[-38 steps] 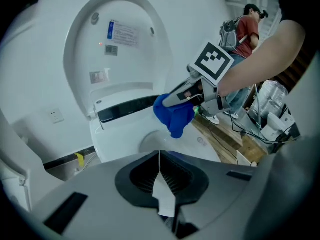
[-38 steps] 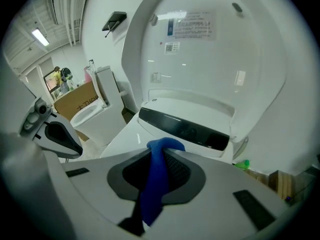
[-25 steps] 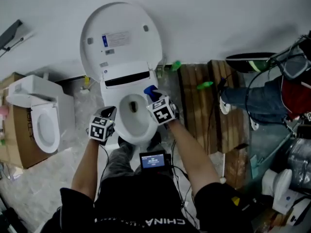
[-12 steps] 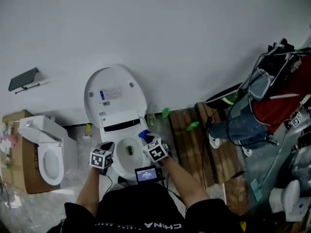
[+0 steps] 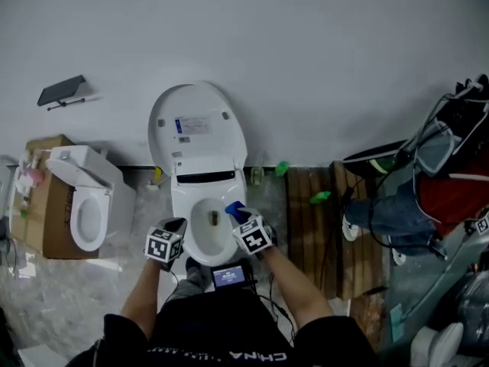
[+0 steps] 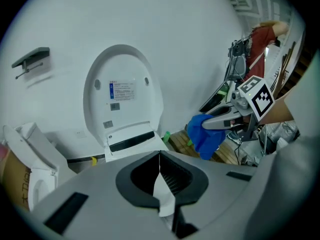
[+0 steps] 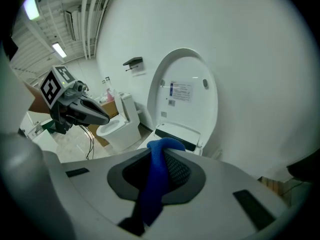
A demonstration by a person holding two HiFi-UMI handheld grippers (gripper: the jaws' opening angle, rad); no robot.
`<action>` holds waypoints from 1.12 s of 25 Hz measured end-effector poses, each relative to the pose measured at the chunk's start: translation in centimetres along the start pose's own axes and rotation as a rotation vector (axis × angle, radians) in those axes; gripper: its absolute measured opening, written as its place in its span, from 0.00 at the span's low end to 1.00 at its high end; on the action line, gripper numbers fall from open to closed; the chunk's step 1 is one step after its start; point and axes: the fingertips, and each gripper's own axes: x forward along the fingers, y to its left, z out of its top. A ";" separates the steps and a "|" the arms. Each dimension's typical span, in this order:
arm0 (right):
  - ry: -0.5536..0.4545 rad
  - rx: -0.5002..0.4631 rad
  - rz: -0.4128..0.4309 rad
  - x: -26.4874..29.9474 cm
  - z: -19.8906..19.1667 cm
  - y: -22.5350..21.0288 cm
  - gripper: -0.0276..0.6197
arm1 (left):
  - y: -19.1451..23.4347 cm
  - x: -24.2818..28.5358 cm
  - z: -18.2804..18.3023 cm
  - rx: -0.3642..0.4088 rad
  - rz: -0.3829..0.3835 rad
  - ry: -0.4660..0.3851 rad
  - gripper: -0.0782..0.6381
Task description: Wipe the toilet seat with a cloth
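Cloth (image 5: 234, 206), blue, is clamped in the closed jaws of the right gripper (image 5: 238, 213) and hangs in the air above the right front of the toilet (image 5: 208, 197), clear of the seat (image 5: 191, 219). The left gripper (image 5: 176, 226) hovers off the toilet's left front. Its jaws are pressed together on a thin white scrap (image 6: 163, 196), which looks like tissue. The seat lies down on the bowl, white and bare, with the lid (image 5: 199, 128) tipped up behind it against the wall.

No wiping contact shows at this moment. The seat bears no streak or wet mark either way, so whether it has been wiped cannot be told. With both grippers held up off the toilet, this looks like either the very start or the very end. If wiping is left to do, the cloth has to come down onto the ring and travel round it.

Counted:
- two grippers
- one cloth
- one scrap
- two toilets, the second toilet (image 5: 85, 205) well to the left of the first, beside one cardboard box (image 5: 42, 205)
- one wooden pallet (image 5: 321, 235) just right of the toilet, with two small green things (image 5: 321, 197) on or near it
- one wall bracket (image 5: 61, 90) up and left of the lid
- one seated person (image 5: 397, 212) beyond the pallet
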 end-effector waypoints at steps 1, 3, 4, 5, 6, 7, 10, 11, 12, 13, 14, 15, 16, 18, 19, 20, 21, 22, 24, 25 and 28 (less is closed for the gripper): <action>0.008 -0.011 0.015 0.1 -0.4 0.5 0.13 | -0.4 -0.4 -0.6 -0.010 0.006 0.001 0.13; 0.013 -0.022 0.039 0.0 -1.0 1.8 0.13 | -0.8 -1.2 -2.1 -0.027 0.017 0.008 0.13; 0.013 -0.023 0.049 -0.2 -1.3 2.6 0.13 | -1.0 -1.6 -2.9 -0.032 0.021 0.013 0.13; 0.014 -0.027 0.056 -0.5 -1.7 3.4 0.13 | -1.3 -2.0 -3.7 -0.034 0.024 0.017 0.13; 0.016 -0.033 0.060 -0.7 -2.1 4.0 0.13 | -1.5 -2.4 -4.5 -0.035 0.026 0.019 0.13; 0.018 -0.039 0.061 -1.0 -2.4 4.6 0.13 | -1.7 -2.8 -5.0 -0.033 0.027 0.018 0.13; 0.026 -0.062 0.044 -2.1 -3.1 6.1 0.13 | -2.2 -4.4 -6.4 -0.024 0.024 0.003 0.13; 0.024 -0.065 0.036 -2.4 -3.3 6.8 0.13 | -2.2 -5.1 -7.0 -0.021 0.022 -0.005 0.13; 0.021 -0.065 0.030 -2.7 -3.5 7.6 0.13 | -2.3 -5.8 -7.6 -0.021 0.021 -0.008 0.13; 0.018 -0.065 0.022 -3.1 -3.8 8.5 0.13 | -2.3 -6.6 -8.5 -0.024 0.023 -0.003 0.13; 0.018 -0.067 0.013 -3.6 -4.1 9.5 0.13 | -2.3 -7.4 -9.5 -0.029 0.026 0.006 0.13; 0.021 -0.068 0.001 -4.1 -4.4 10.6 0.13 | -2.2 -8.2 -10.5 -0.032 0.029 0.015 0.13; 0.023 -0.067 -0.009 -4.5 -4.7 11.7 0.13 | -2.3 -9.1 -11.5 -0.034 0.026 0.018 0.13; 0.020 -0.058 -0.028 -5.4 -5.6 13.9 0.13 | -2.6 -11.0 -13.4 -0.032 0.009 0.011 0.13; 0.016 -0.056 -0.039 -5.9 -6.1 15.0 0.13 | -2.9 -11.9 -14.5 -0.027 0.004 0.005 0.13; 0.010 -0.057 -0.050 -6.4 -6.6 16.1 0.13 | -3.1 -12.9 -15.6 -0.020 0.001 0.000 0.13; 0.004 -0.058 -0.061 -7.0 -7.1 17.2 0.13 | -3.4 -13.9 -16.8 -0.012 0.000 -0.003 0.13; -0.001 -0.058 -0.069 -7.6 -7.6 18.4 0.13 | -3.6 -14.8 -17.9 -0.003 0.002 -0.001 0.13; -0.014 -0.046 -0.080 -8.8 -8.6 20.7 0.13 | -4.2 -16.7 -20.4 0.014 0.000 0.008 0.13; -0.021 -0.040 -0.085 -9.5 -9.1 21.9 0.13 | -4.6 -17.4 -21.6 0.014 -0.006 0.011 0.13; -0.022 -0.030 -0.101 -11.3 -11.0 25.0 0.13 | -6.0 -19.3 -24.8 0.009 -0.028 0.016 0.13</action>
